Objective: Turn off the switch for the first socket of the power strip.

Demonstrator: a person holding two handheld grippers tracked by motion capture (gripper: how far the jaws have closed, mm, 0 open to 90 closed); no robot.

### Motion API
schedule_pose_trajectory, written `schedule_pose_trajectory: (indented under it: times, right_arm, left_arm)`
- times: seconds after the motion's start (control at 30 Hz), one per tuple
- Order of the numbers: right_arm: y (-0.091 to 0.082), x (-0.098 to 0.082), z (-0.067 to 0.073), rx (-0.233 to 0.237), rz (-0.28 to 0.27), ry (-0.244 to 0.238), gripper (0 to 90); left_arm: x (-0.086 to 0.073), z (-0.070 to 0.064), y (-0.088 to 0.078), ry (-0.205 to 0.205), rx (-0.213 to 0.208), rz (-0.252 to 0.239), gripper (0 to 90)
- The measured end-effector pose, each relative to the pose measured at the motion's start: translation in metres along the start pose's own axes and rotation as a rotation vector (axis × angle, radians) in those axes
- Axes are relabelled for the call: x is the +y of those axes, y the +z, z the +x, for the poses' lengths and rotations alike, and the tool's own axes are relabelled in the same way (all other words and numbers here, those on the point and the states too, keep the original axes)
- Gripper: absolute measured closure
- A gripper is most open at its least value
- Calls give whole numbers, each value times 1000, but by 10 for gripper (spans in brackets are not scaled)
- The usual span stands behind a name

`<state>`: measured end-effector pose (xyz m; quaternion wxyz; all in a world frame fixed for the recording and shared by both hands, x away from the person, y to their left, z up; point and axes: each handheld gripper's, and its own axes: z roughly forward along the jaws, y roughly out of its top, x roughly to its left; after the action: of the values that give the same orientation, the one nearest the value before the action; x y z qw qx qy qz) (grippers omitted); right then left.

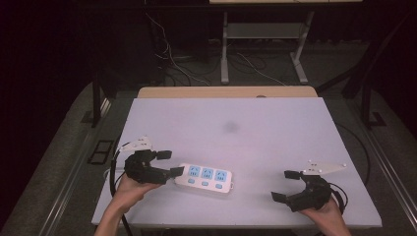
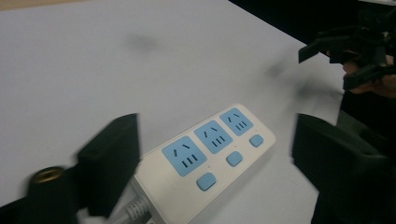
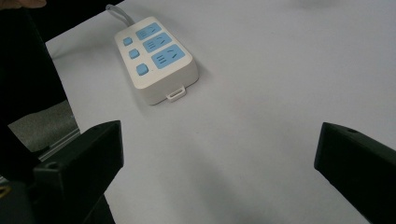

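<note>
Here, one power strip [image 1: 204, 177] lies flat on the table [image 1: 255, 123], lower centre of the high view. The left gripper [image 1: 169, 162] sits at its left end, jaws spread wide, one touching or just beside the strip's end, gripping nothing. The right gripper [image 1: 285, 185], lower right, is well apart from the strip, jaws wide and empty. The strip has three blue sockets and three blue switches.

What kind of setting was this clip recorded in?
Probably a lab or recording workspace: a bare white table holding one power strip, loose cables on the floor behind, and dark surroundings.
</note>
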<state>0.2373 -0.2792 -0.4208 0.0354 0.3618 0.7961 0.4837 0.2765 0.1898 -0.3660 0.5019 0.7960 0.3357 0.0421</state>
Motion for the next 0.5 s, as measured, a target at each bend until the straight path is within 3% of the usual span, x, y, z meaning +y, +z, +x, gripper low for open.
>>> schedule_pose_trajectory:
  times: [0.03, 0.07, 0.23, 0.5]
  right_arm:
    - [0, 0, 0, 0, 1, 0, 10]
    - [0, 0, 0, 1, 1, 1, 10]
    - [0, 0, 0, 1, 2, 0, 10]
    - [1, -1, 1, 4, 6, -3, 10]
  left_arm:
    - [-1, -1, 1, -4, 4, 4, 11]
    - [-3, -2, 1, -2, 4, -4, 0]
    - [-13, -7, 6, 28, 22, -6, 0]
    - [-26, -9, 15, 30, 26, 2, 0]
